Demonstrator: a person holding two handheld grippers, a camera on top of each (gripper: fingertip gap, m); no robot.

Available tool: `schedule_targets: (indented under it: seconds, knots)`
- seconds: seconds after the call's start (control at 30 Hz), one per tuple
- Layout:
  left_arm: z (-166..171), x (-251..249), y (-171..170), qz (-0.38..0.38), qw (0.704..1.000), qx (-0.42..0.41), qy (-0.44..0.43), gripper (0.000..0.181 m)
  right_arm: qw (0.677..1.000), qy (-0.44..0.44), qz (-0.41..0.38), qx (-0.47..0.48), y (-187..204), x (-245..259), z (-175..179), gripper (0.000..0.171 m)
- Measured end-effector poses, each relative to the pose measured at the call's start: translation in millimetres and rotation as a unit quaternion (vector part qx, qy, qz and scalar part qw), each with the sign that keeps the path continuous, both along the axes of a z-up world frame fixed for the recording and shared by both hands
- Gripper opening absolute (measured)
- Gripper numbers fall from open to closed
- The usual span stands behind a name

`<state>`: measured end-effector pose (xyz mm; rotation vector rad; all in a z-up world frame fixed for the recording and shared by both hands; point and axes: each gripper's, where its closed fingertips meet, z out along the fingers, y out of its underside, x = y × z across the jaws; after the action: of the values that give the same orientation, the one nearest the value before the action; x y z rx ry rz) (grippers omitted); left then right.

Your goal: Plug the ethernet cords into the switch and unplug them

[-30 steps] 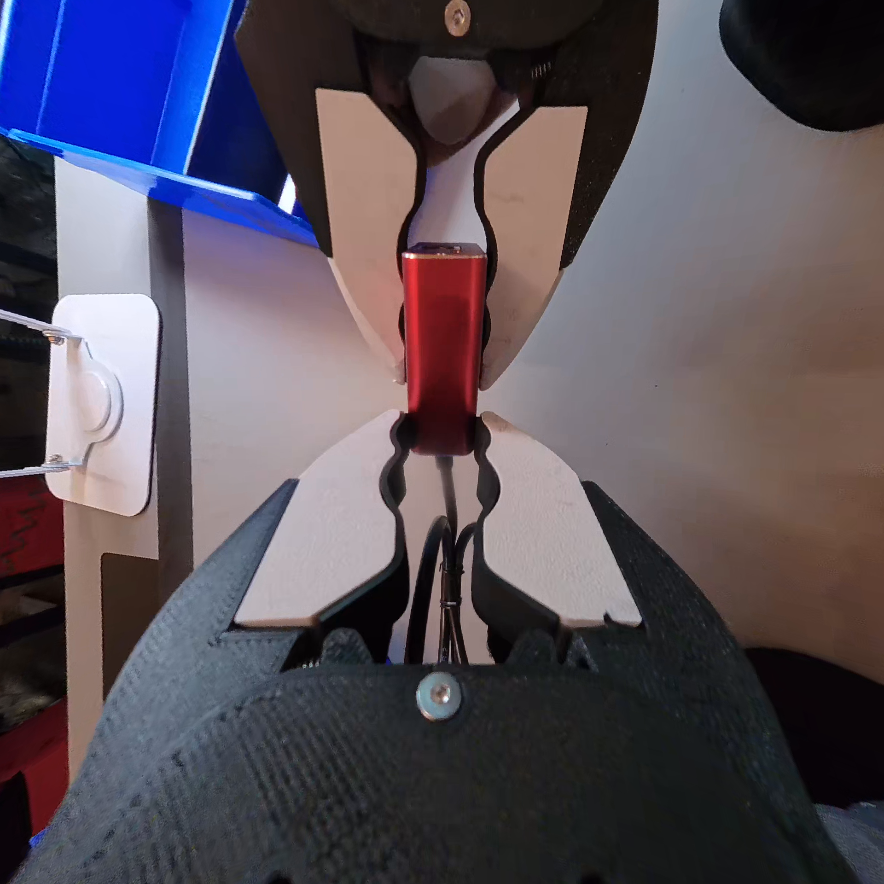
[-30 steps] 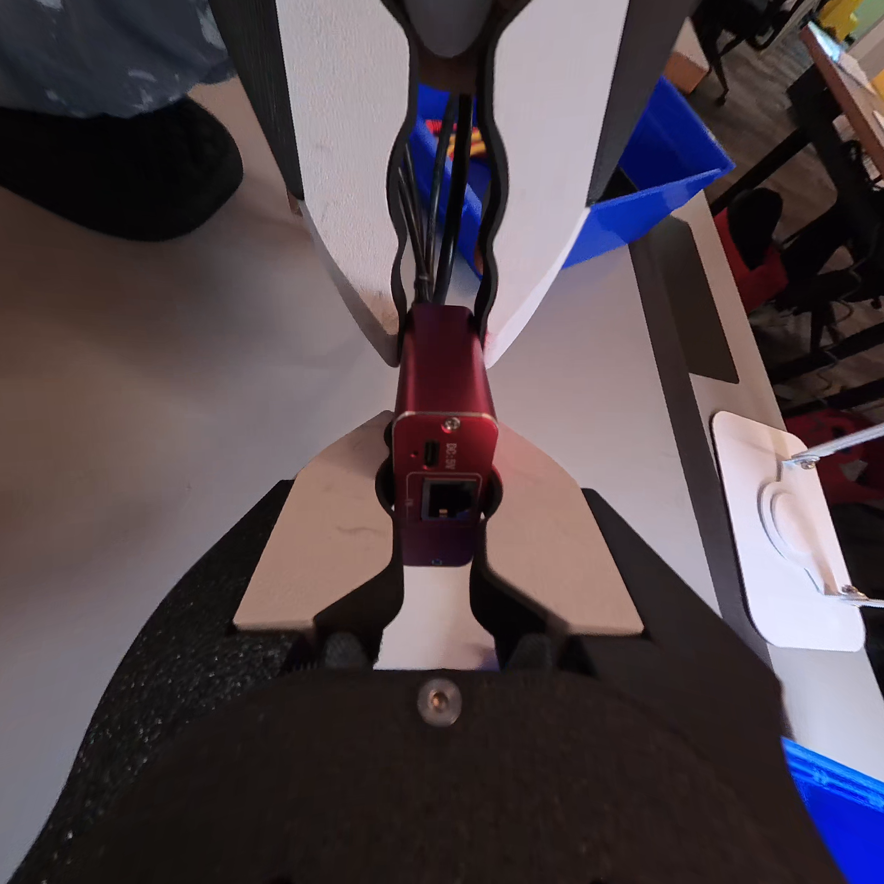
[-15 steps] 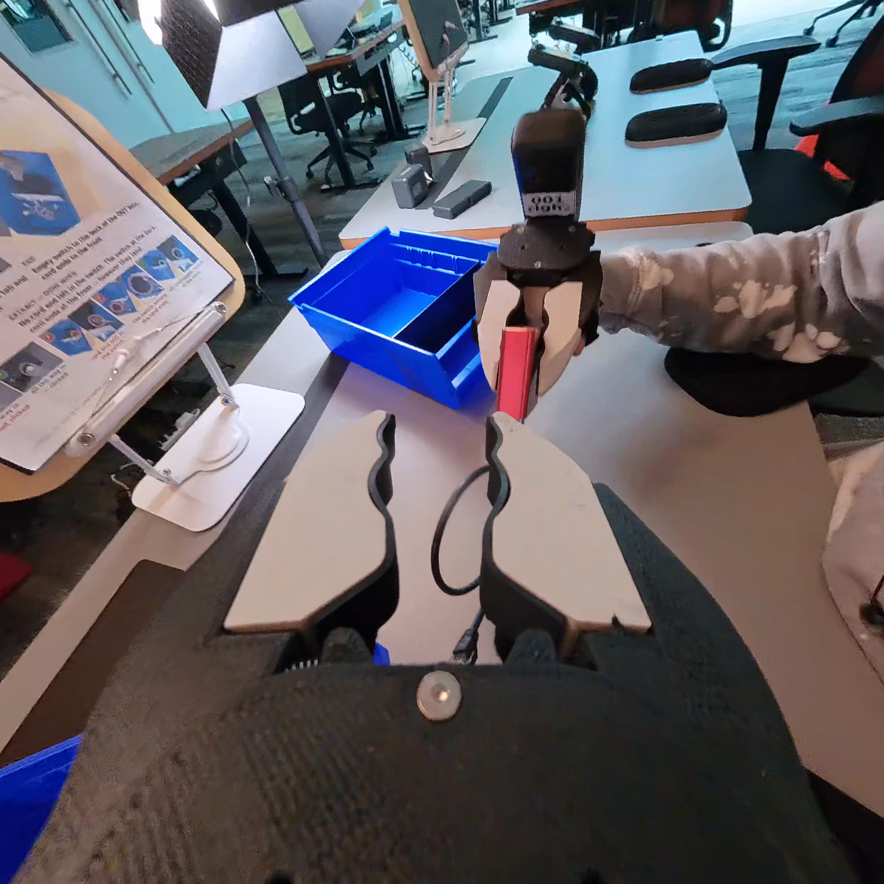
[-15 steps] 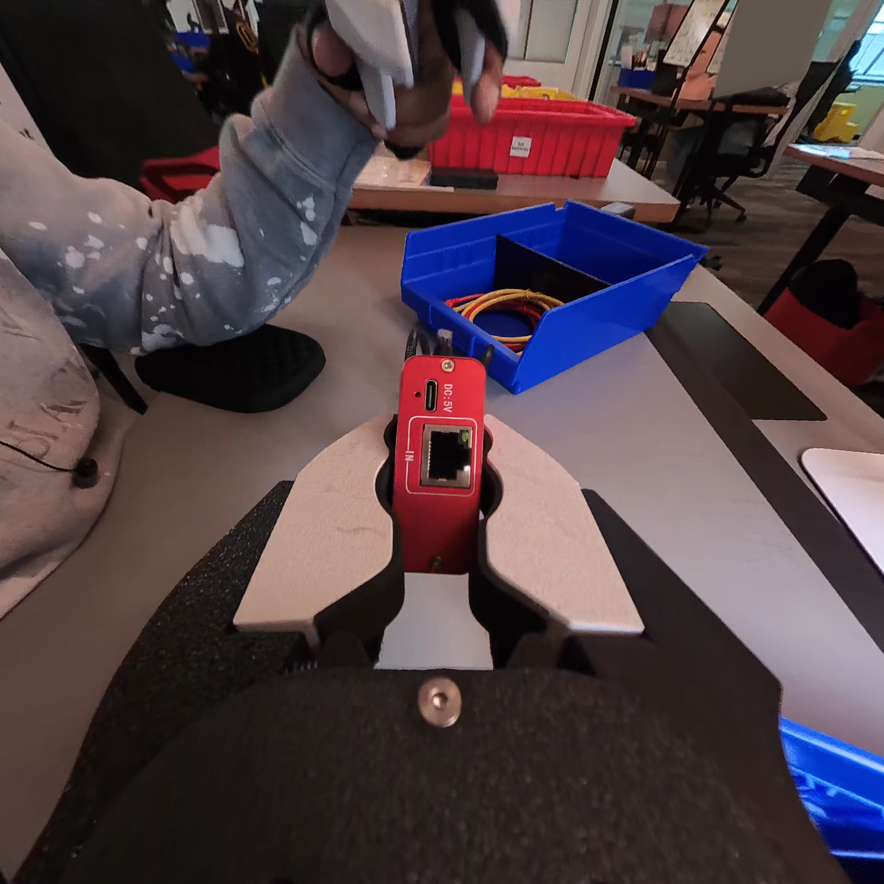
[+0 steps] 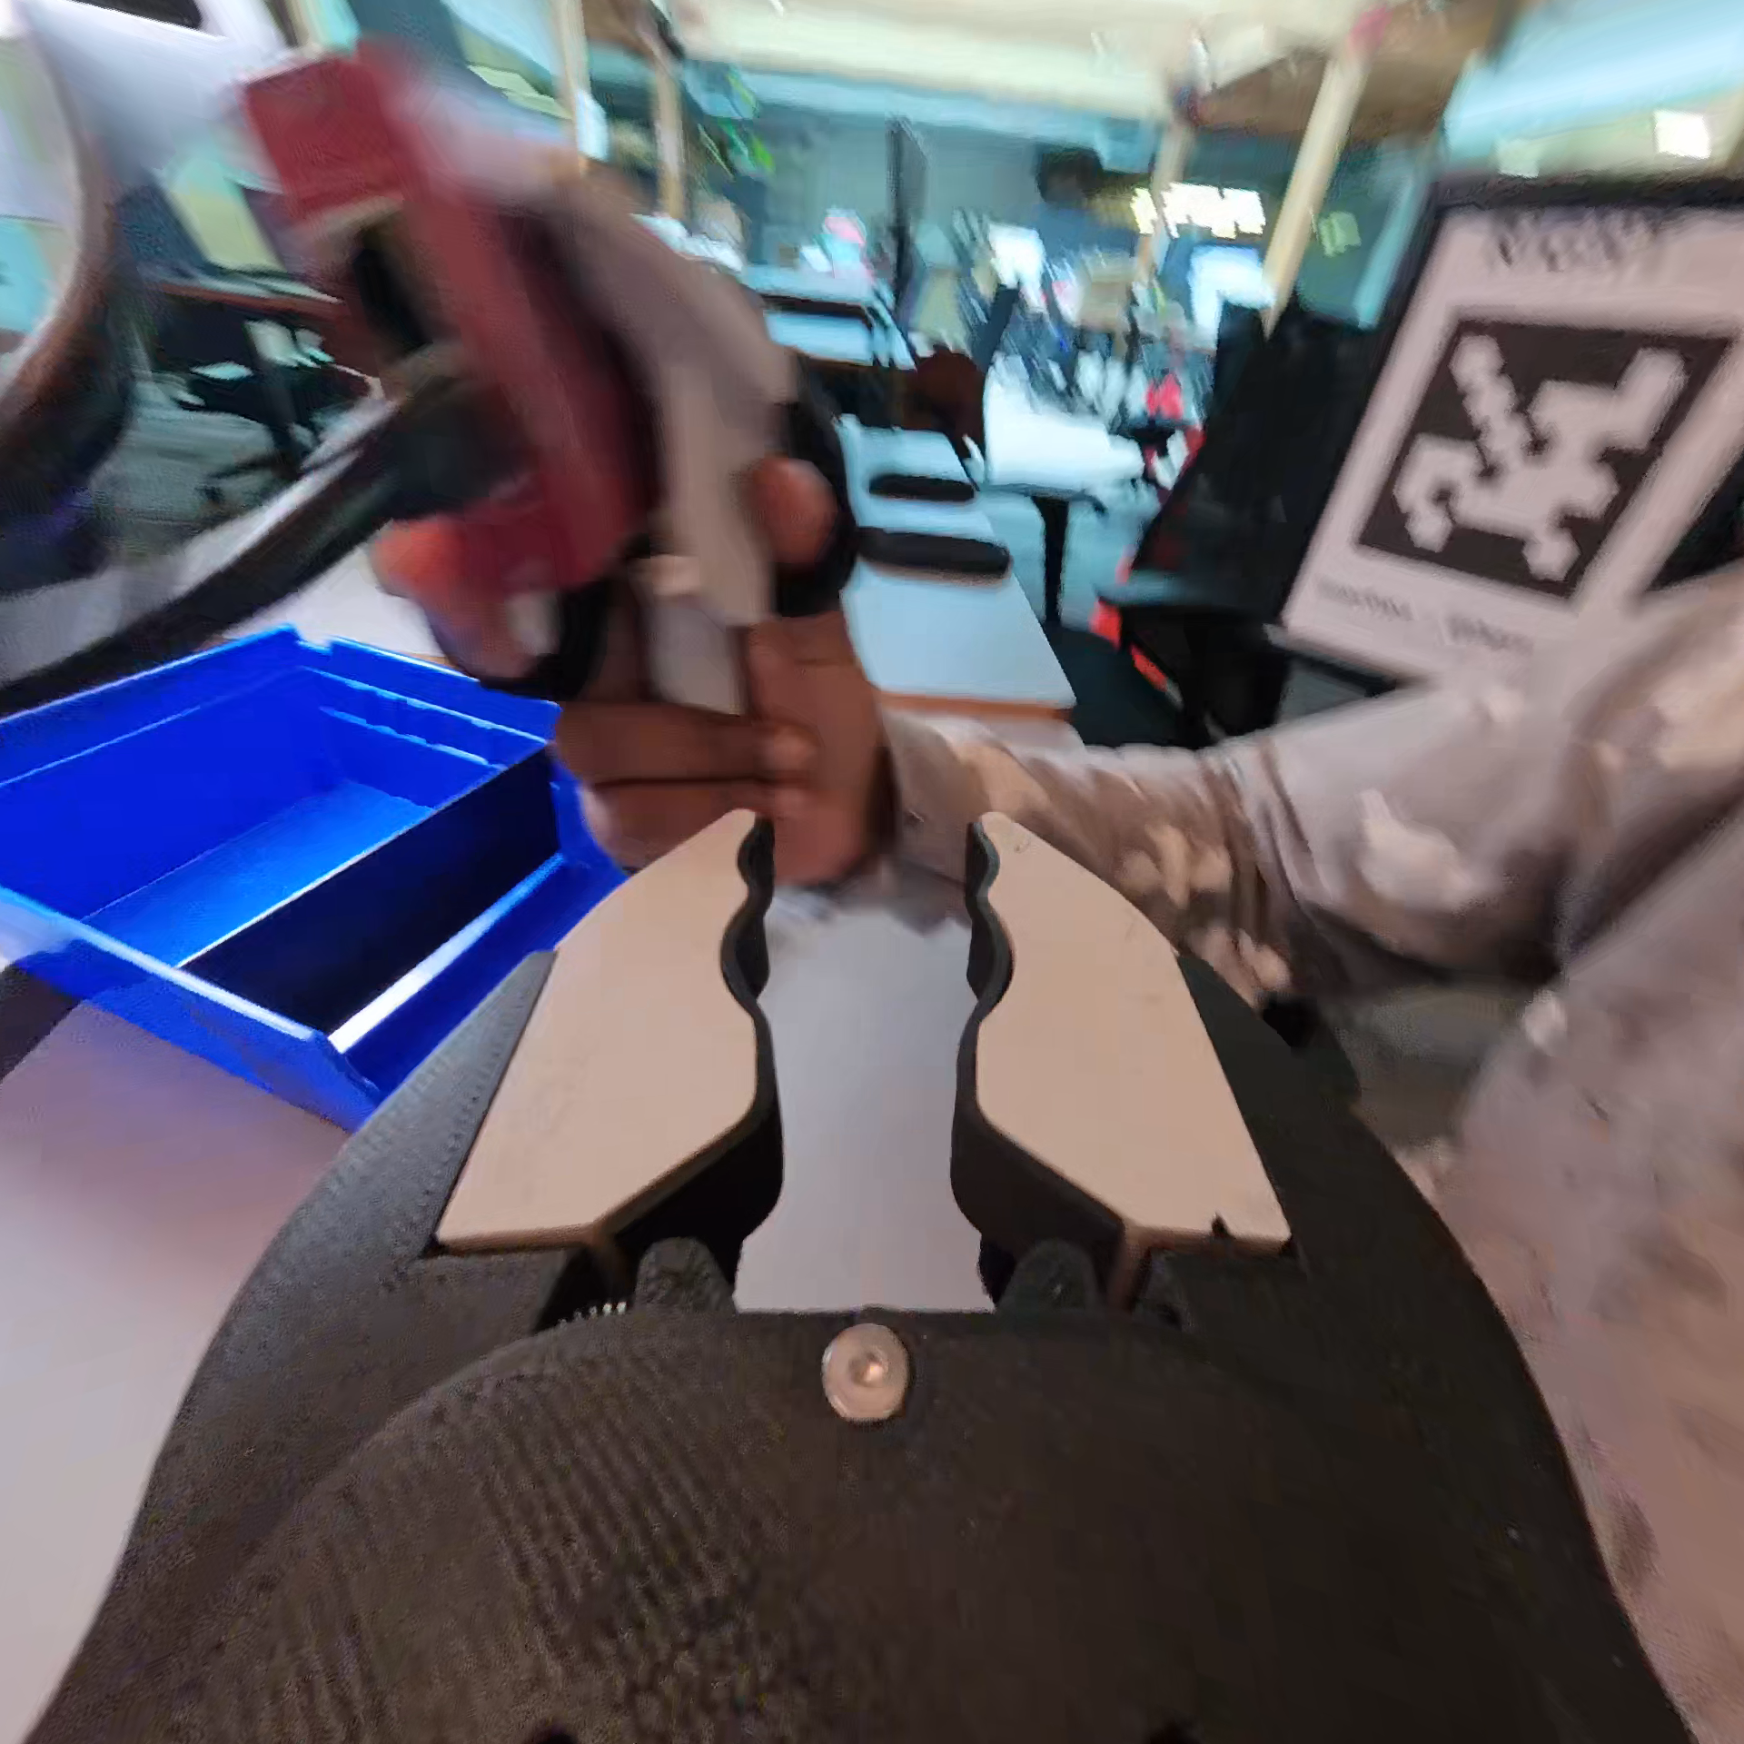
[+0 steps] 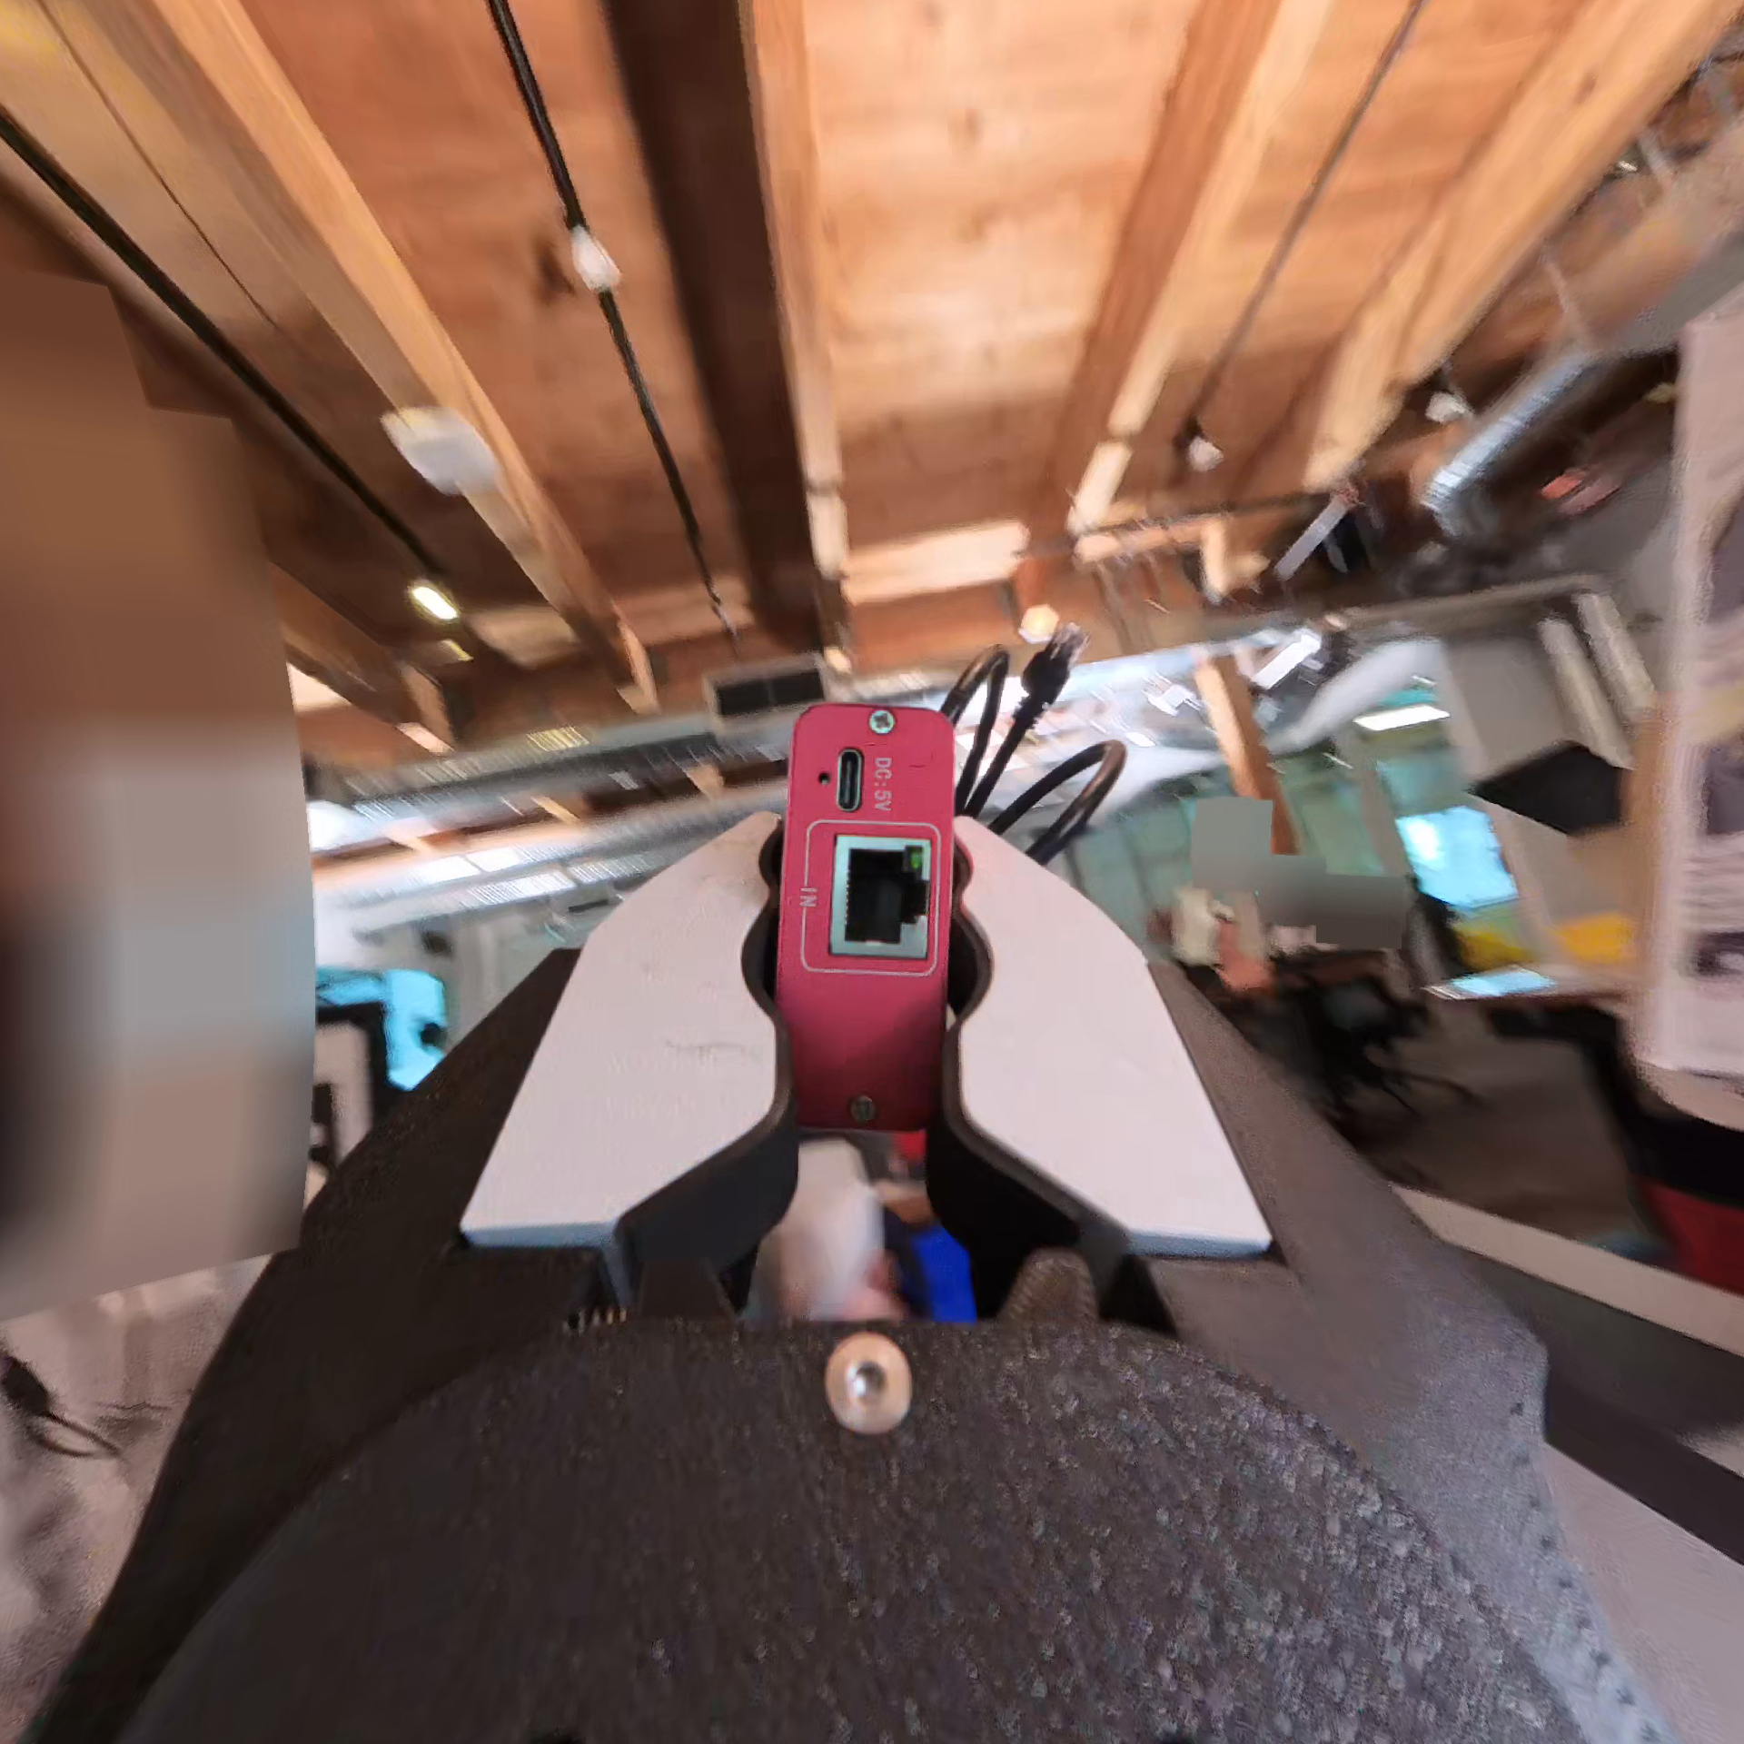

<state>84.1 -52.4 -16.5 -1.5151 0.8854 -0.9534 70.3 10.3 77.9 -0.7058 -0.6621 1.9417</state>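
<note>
R gripper (image 6: 868, 953): tilted up toward ceiling, fingers pinching red switch (image 6: 866, 906) upright, port face to camera | black ethernet cords (image 6: 1029, 755) behind switch | L gripper (image 5: 861, 934): fingers spread, empty, above table (image 5: 142, 1227) near blue bin (image 5: 236, 849)

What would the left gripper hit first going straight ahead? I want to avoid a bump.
Probably the person's hand and sleeve, just beyond the open left gripper; depth is unclear in the blur.

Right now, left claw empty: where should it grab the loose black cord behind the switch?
Probably the boot just under the plug, coming from the side. That end stands free above the red switch held in the right claw; the loops below crowd together.
</note>
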Motion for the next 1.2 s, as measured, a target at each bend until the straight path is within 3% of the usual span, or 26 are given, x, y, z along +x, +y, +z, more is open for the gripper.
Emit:
schedule_targets:
  seconds: [0.13,0.3,0.4,0.63,0.9,1.2]
  knots:
    - [38,-21,20,0.06,0.989,0.024,-0.129,0.042,0.997,0.033,0.063,-0.007,-19,-4,1,0.029]
    - [50,-53,14,0.087,0.989,0.076,-0.092,0.024,0.996,-0.039,0.052,0.055,-41,-38,-24,0.03]
    - [45,-62,12,0.073,0.994,0.075,-0.044,0.024,0.989,-0.101,0.042,0.099,-45,-50,-39,0.029]
    - [41,-67,9,0.038,0.996,0.067,-0.045,0.024,0.938,-0.249,-0.007,0.24,-56,-66,-75,0.038]
    - [38,-67,7,0.022,0.996,0.069,-0.045,0.026,0.933,-0.266,-0.01,0.241,-58,-68,-78,0.029]
    - [45,-97,-4,0.007,0.998,0.056,-0.013,0.044,0.962,-0.199,0.023,0.184,-55,-56,-57,0.028]
